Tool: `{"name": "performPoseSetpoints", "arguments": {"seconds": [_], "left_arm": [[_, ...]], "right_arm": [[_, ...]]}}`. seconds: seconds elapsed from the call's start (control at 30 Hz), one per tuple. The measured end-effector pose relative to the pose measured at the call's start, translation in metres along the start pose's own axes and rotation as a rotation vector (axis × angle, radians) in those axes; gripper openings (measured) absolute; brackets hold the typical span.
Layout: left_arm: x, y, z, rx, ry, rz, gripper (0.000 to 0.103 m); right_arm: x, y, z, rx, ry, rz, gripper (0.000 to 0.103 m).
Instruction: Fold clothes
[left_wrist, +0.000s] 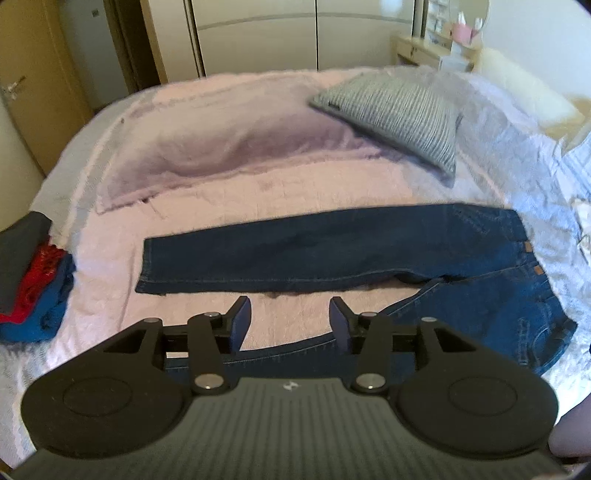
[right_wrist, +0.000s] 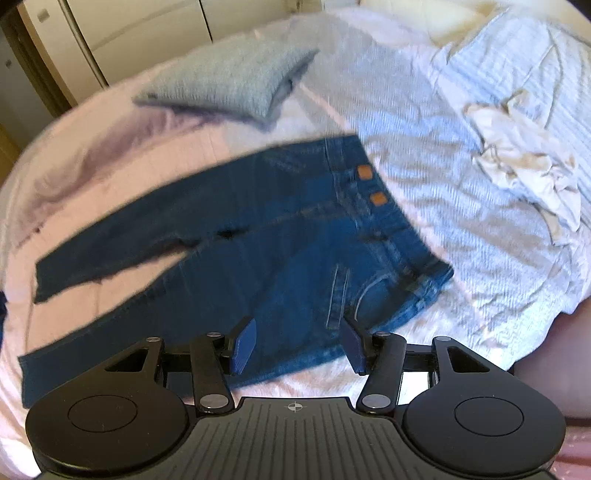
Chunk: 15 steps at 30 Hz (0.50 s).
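A pair of dark blue jeans (left_wrist: 325, 251) lies flat on the pink bedspread (left_wrist: 207, 192), legs spread apart toward the left, waistband at the right. My left gripper (left_wrist: 291, 314) is open and empty, hovering above the gap between the two legs, with the near leg under it. In the right wrist view the jeans (right_wrist: 280, 236) show two brown patches at the waistband. My right gripper (right_wrist: 299, 341) is open and empty, just above the near hip and pocket area of the jeans.
A grey striped pillow (left_wrist: 395, 107) lies at the back of the bed. A pile of red, blue and grey clothes (left_wrist: 33, 280) sits at the left edge. A crumpled cream garment (right_wrist: 524, 158) lies on the pale blue duvet (right_wrist: 461, 110) at the right. Wardrobe doors stand behind.
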<state>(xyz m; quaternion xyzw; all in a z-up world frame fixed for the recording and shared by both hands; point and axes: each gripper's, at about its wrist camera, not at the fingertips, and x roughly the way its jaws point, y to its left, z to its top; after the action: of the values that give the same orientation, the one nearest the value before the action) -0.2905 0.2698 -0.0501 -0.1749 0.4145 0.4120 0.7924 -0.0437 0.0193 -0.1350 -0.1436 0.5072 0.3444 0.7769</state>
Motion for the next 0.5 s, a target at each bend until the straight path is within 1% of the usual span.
{"name": "performPoseSetpoints", "arguments": {"seconds": [0.13, 0.27, 0.4, 0.5], "left_arm": [[0.033, 0.000, 0.006, -0.011, 0.038, -0.021, 0.042], [0.063, -0.003, 0.011, 0.000, 0.062, -0.006, 0.042], [0.093, -0.005, 0.021, 0.007, 0.059, 0.019, 0.042], [0.120, -0.005, 0.030, 0.010, 0.050, 0.055, 0.043]], "right_arm": [[0.023, 0.005, 0.009, -0.018, 0.046, -0.012, 0.054], [0.050, 0.004, 0.026, -0.070, 0.071, -0.025, 0.054], [0.087, -0.004, 0.055, -0.160, 0.089, -0.005, 0.054], [0.118, -0.014, 0.084, -0.213, 0.095, 0.030, 0.054]]}}
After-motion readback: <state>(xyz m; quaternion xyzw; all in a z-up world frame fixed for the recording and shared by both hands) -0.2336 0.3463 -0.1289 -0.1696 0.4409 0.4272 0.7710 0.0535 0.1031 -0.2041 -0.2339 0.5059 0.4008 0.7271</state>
